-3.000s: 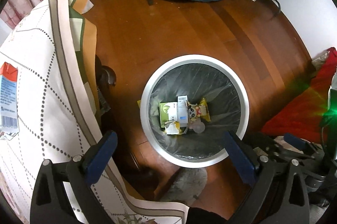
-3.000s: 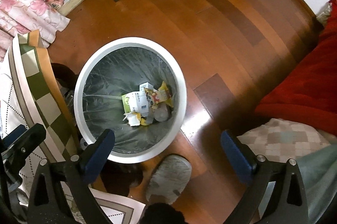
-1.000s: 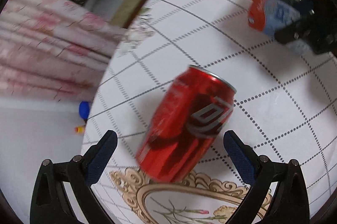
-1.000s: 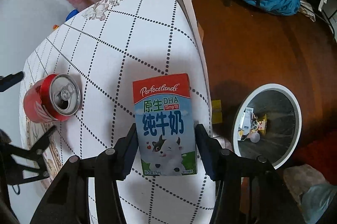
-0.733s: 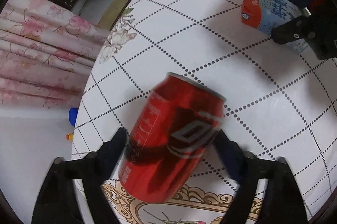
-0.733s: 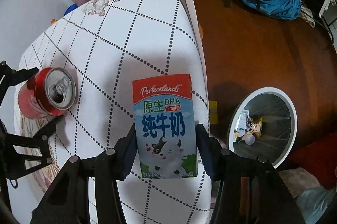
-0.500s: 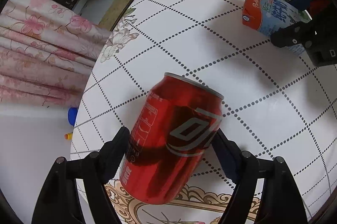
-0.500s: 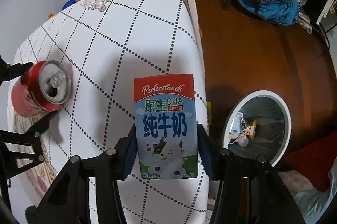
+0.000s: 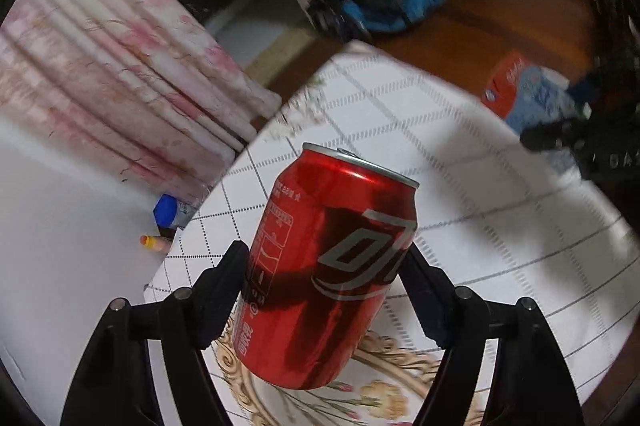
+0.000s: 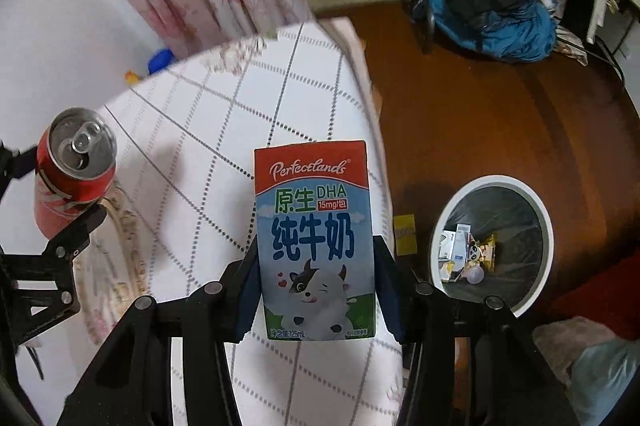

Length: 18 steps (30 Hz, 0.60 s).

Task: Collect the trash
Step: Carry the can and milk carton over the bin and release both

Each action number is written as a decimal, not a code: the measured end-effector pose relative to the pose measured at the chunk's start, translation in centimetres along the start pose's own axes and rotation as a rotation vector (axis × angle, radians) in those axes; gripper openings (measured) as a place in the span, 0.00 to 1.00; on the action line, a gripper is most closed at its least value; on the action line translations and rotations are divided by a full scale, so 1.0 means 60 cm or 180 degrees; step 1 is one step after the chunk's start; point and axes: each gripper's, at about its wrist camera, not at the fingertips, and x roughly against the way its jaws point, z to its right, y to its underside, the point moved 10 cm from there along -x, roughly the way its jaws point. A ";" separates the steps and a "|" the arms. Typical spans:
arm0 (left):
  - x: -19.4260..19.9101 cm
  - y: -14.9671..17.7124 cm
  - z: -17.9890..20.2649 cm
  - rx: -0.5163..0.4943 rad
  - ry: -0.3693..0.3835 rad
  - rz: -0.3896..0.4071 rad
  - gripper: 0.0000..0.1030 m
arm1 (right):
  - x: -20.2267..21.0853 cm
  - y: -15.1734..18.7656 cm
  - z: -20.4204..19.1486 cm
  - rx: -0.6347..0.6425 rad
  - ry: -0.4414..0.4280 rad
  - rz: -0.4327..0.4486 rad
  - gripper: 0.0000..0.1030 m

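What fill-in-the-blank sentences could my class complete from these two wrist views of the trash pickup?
1. The left gripper is shut on a red ____.
2. The right gripper is shut on a milk carton whose top band is ____.
3. The white-rimmed trash bin stands on the ____ floor.
4. The tablecloth carries a dotted ____ pattern.

Missing words: can; red; wooden; grid

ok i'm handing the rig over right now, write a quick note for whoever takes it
Left claw: shut on the red aluminium drink can, opened, held above the white checked tablecloth.
Right claw: shut on the small blue-and-red milk carton.
White round bin with a grey liner: on the wooden floor beside the table, some wrappers and boxes already inside.
Done: both items gripped.
Left: drop the can and carton in the bin. A small yellow packet lies on the floor beside it.
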 end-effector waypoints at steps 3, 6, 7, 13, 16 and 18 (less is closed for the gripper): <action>0.059 -0.023 0.003 0.0260 0.0018 0.0254 0.71 | 0.058 0.011 0.027 -0.0079 -0.0039 0.0182 0.50; 0.118 -0.050 0.026 0.0504 0.0098 0.0493 0.71 | 0.115 0.020 0.067 -0.0168 -0.0043 0.0348 0.50; 0.135 -0.059 0.036 0.0564 0.0116 0.0562 0.71 | 0.131 0.023 0.081 -0.0201 -0.0041 0.0394 0.50; 0.189 -0.132 0.124 0.0919 0.0461 0.0867 0.71 | 0.217 0.051 0.208 -0.0512 0.0043 0.0623 0.50; 0.187 -0.176 0.184 0.1020 0.0699 0.0936 0.71 | 0.236 0.068 0.279 -0.0677 0.0144 0.0654 0.50; 0.176 -0.206 0.231 0.1048 0.0888 0.0911 0.71 | 0.234 0.080 0.330 -0.0785 0.0222 0.0625 0.50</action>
